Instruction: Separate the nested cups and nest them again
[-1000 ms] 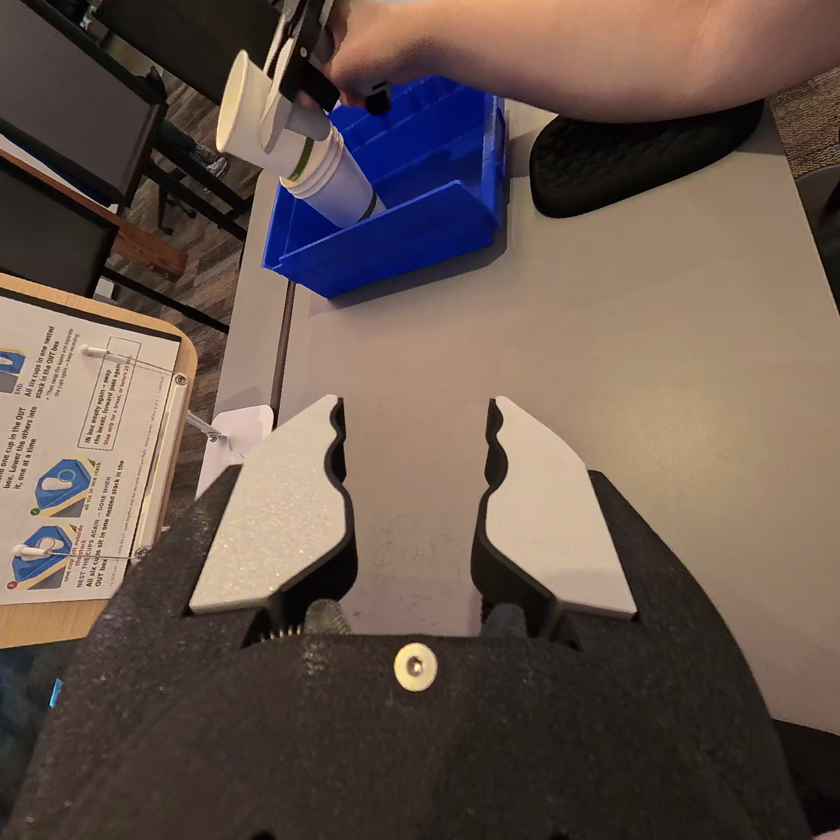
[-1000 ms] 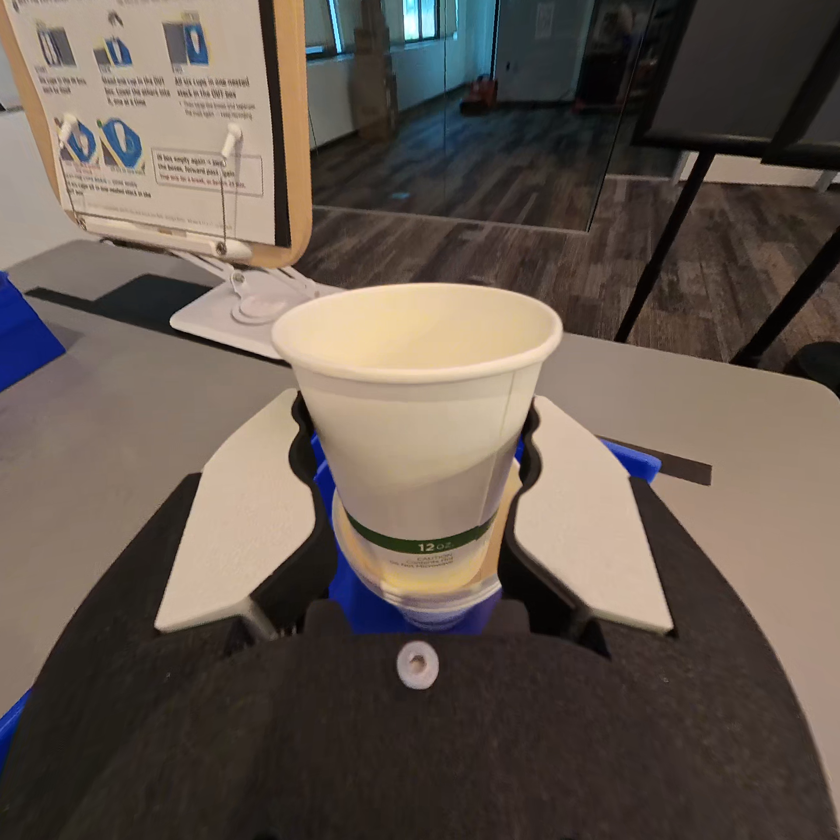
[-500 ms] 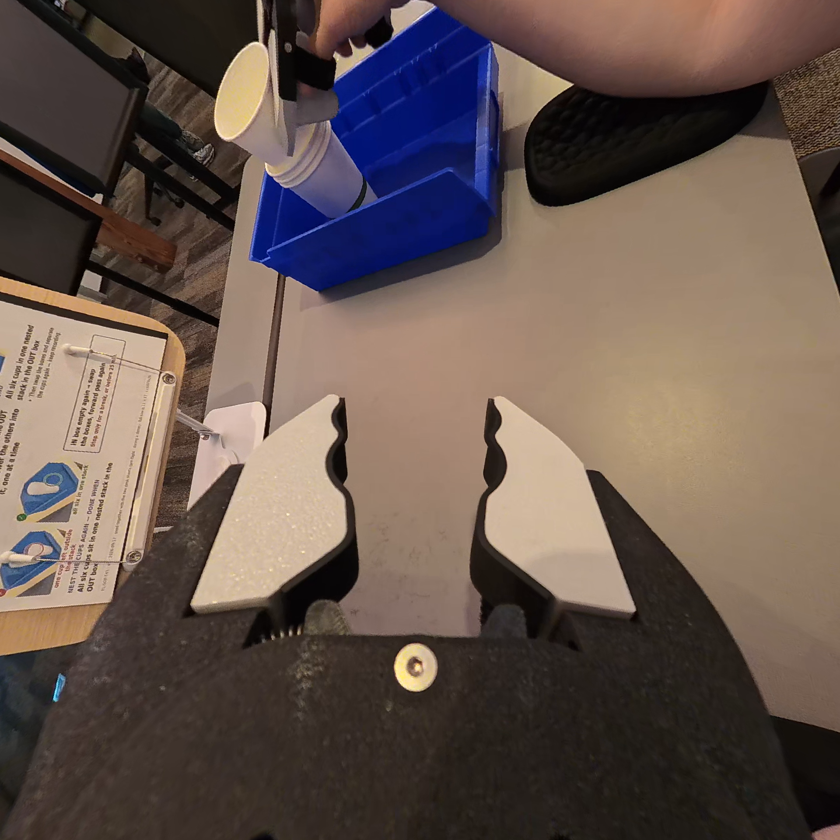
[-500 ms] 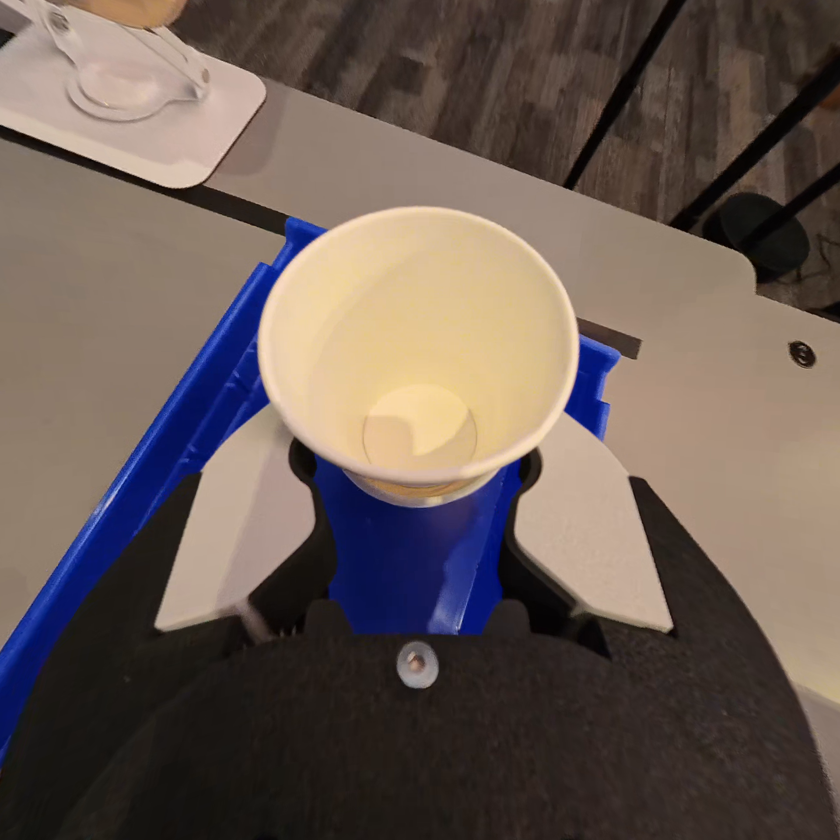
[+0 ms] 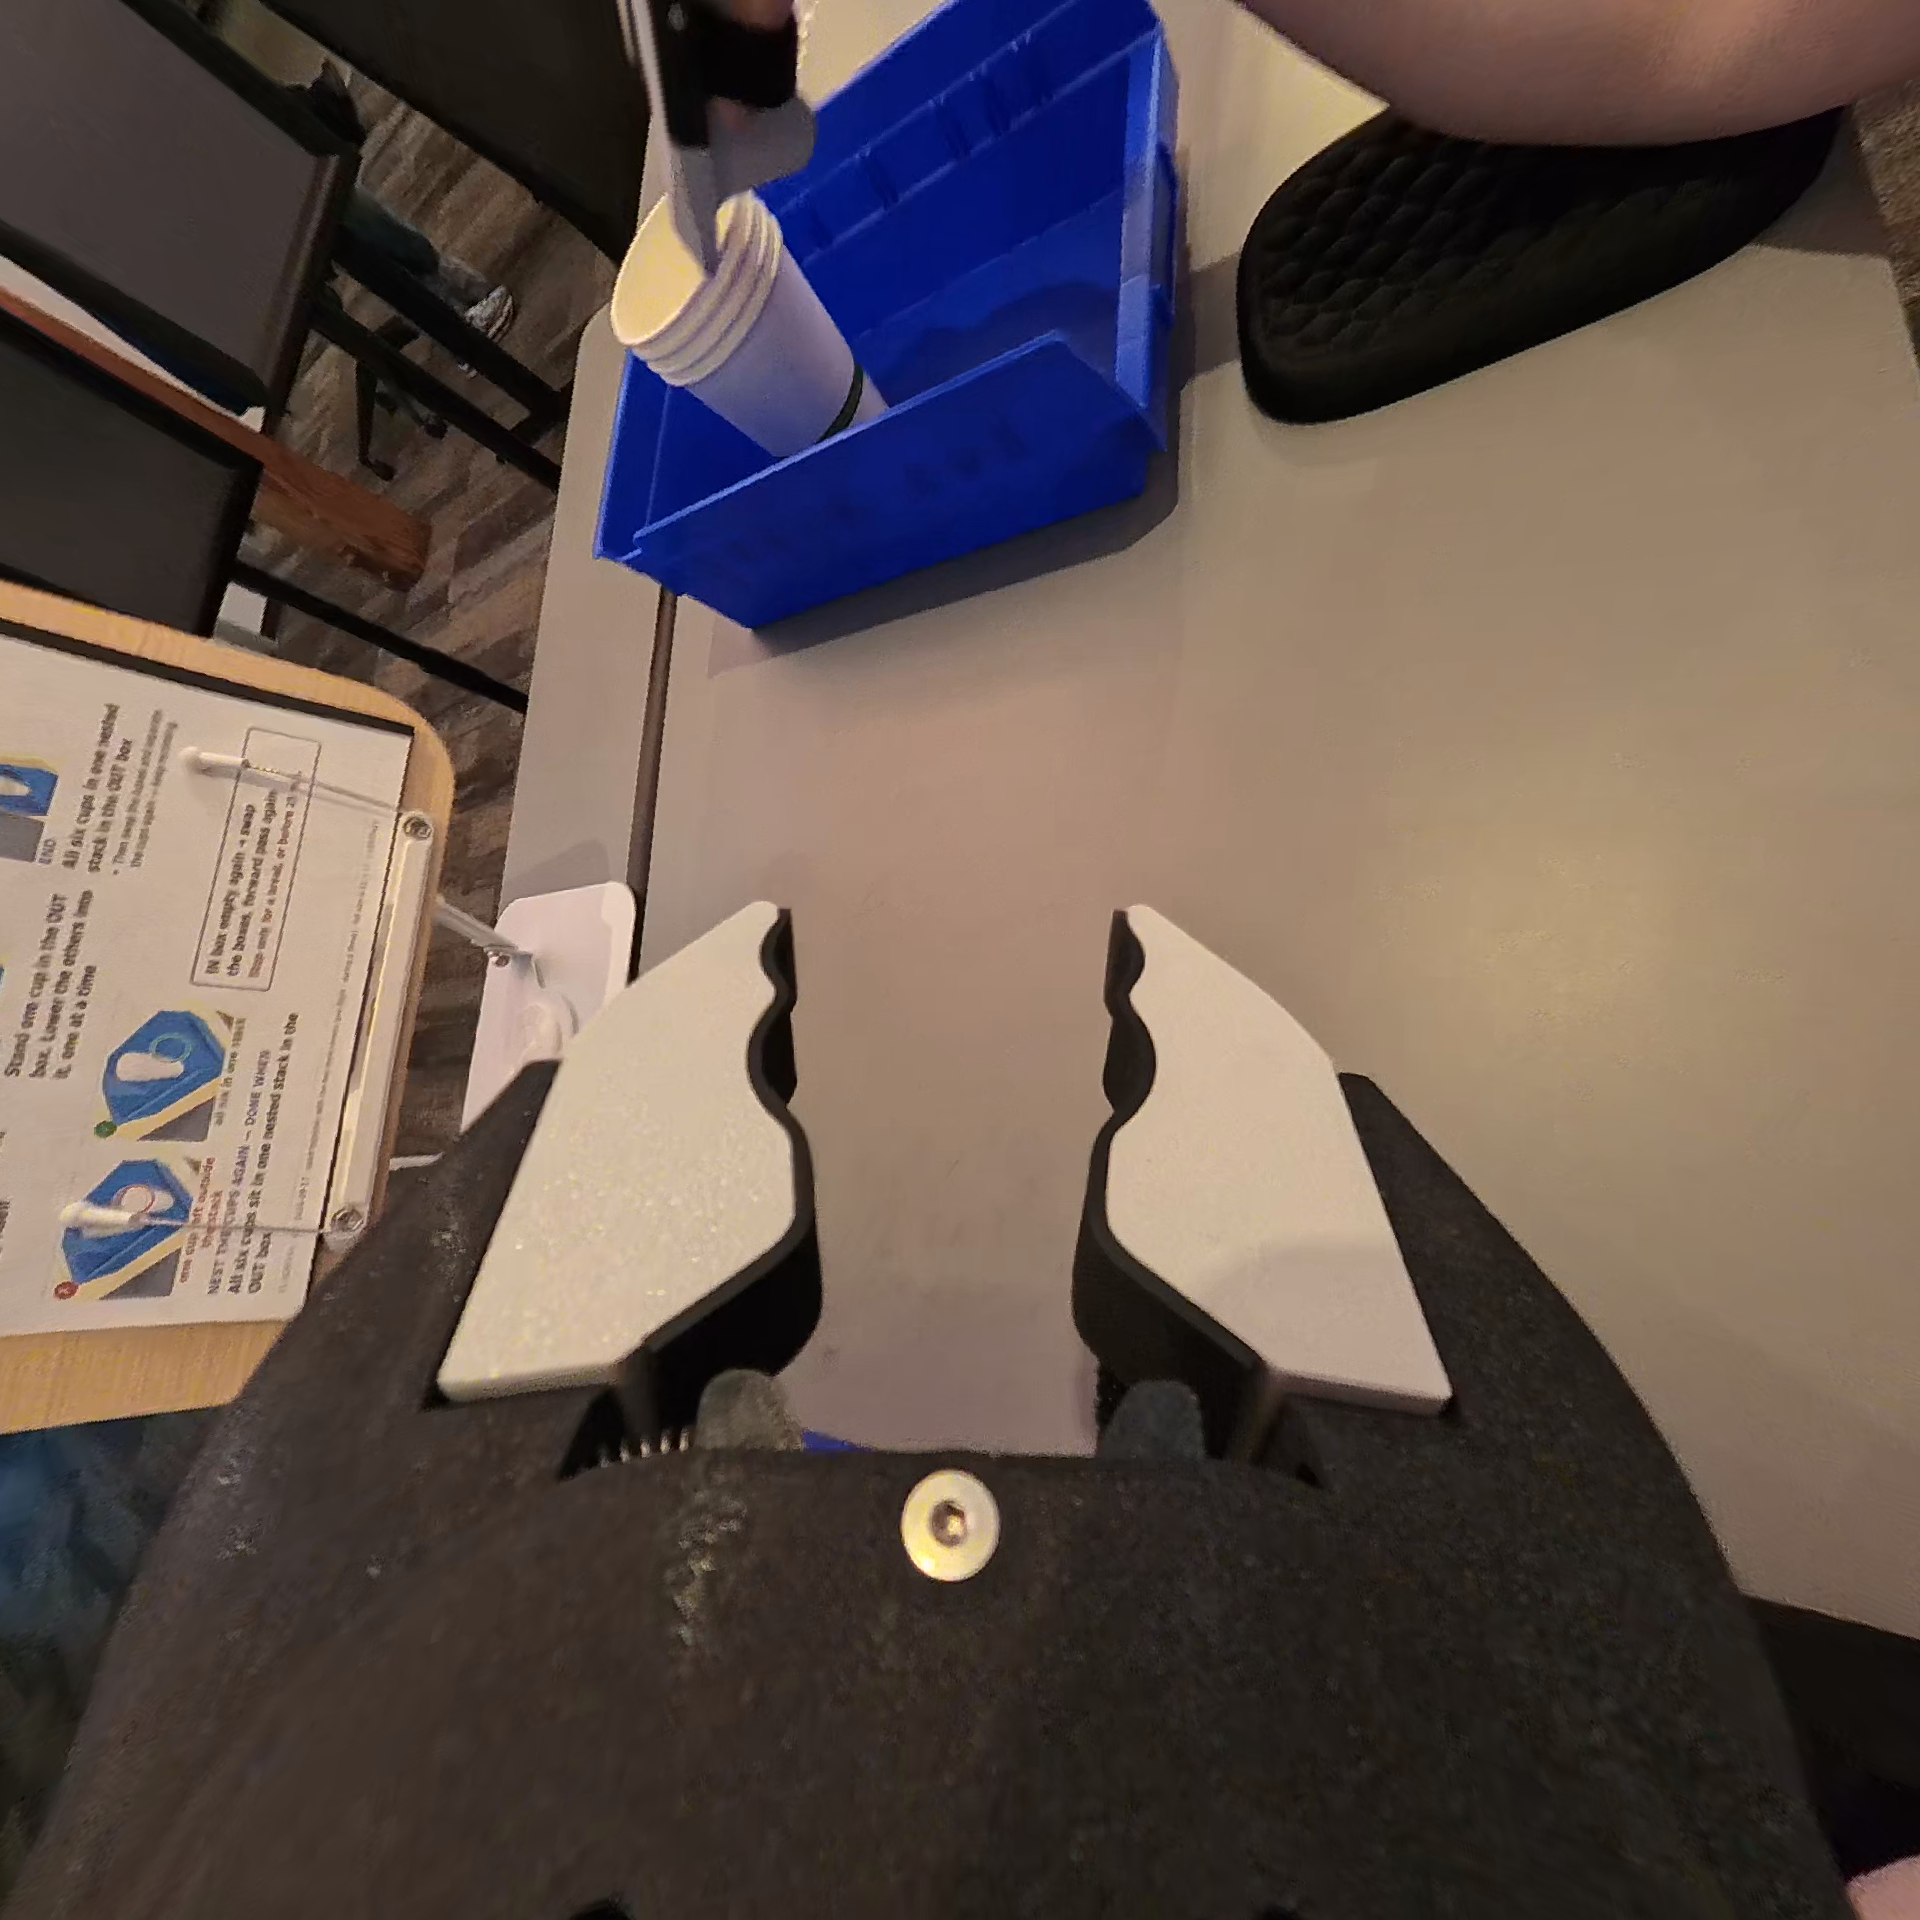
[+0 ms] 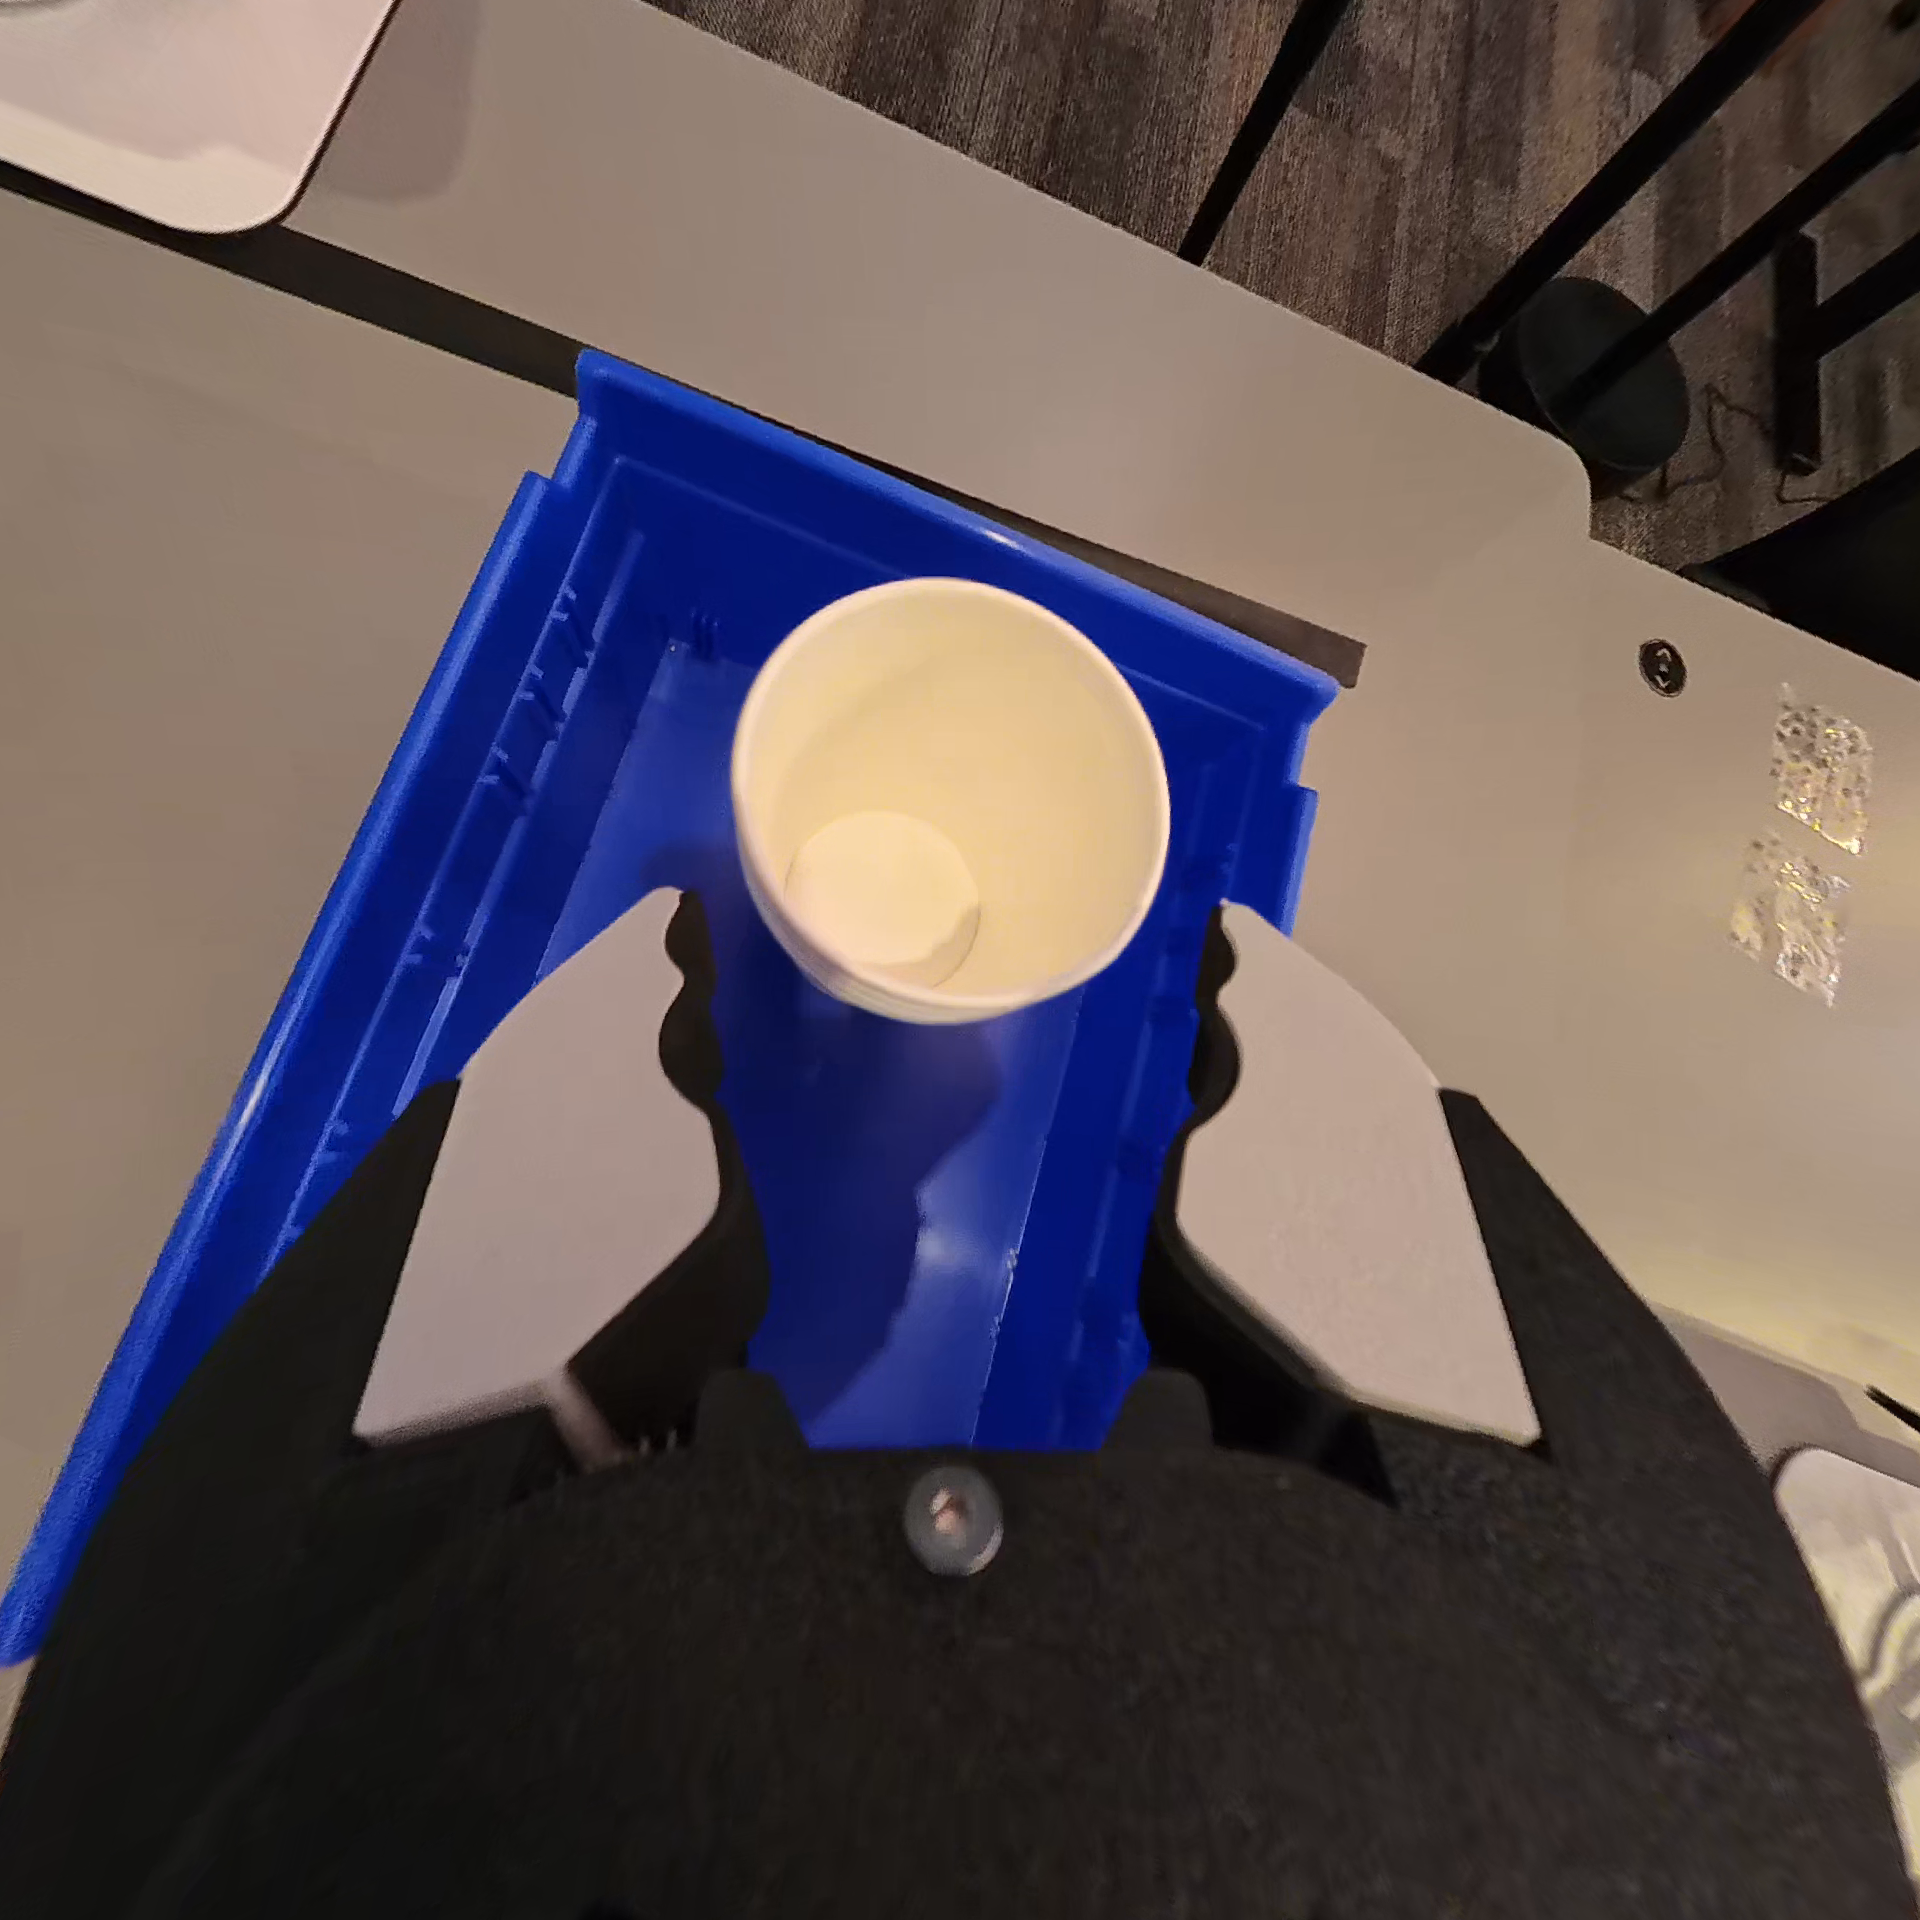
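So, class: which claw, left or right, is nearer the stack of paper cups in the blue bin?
Right. The right claw hangs open just above the stack of paper cups in the blue bin. The left claw is open over bare table, well short of the bin.

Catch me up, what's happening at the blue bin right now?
A person works two handheld grippers. The right gripper hangs open above the stack of nested paper cups standing in the blue bin, its fingers apart and off the cups. The left gripper is open and empty over the grey table.
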Demonstrator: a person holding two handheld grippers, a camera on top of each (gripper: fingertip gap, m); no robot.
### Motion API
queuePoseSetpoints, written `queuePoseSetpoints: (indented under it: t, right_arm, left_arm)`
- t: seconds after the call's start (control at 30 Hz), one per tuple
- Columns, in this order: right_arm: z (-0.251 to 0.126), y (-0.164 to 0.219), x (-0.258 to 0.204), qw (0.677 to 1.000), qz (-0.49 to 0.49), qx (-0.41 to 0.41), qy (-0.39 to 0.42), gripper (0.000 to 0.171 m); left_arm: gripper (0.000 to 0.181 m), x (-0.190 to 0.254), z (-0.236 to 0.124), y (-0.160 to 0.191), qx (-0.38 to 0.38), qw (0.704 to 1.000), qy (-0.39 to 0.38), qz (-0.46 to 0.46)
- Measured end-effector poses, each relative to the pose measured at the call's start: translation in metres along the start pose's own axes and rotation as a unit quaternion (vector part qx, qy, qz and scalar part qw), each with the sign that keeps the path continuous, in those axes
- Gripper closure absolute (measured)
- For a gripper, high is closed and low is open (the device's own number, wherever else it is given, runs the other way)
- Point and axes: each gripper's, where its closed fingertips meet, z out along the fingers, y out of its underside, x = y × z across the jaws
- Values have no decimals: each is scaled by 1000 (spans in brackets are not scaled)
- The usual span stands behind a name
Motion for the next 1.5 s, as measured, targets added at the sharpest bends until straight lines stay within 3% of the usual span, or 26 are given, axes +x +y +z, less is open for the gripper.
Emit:
queuePoseSetpoints:
  t: [0.17,0.3,0.47,0.67,0.87,1.3,1.5]
  right_arm:
    - [-35,-14,-9,999,-14,39,0,82]
    - [-74,-47,-29,989,-27,141,-24,85]
    - [-94,-58,-40,982,-47,182,-20,87]
    - [-84,-55,-45,984,-48,166,-38,87]
    - [-73,-51,-56,986,-56,147,-61,86]
    - [-51,-46,-81,986,-89,112,-89,86]
    - [-47,-45,-93,983,-98,107,-110,86]
  left_arm:
    - [123,-45,-37,35,-36,992,-112,-51]
    - [124,-94,-87,102,-112,952,-249,-139]
    - [129,-112,-109,167,-190,916,-299,-191]
    - [140,-111,-63,215,-249,926,-233,-164]
    - [136,-119,-17,259,-296,926,-192,-132]
    - [144,-124,9,289,-296,931,-176,-121]
    - [150,-118,6,298,-340,919,-166,-107]
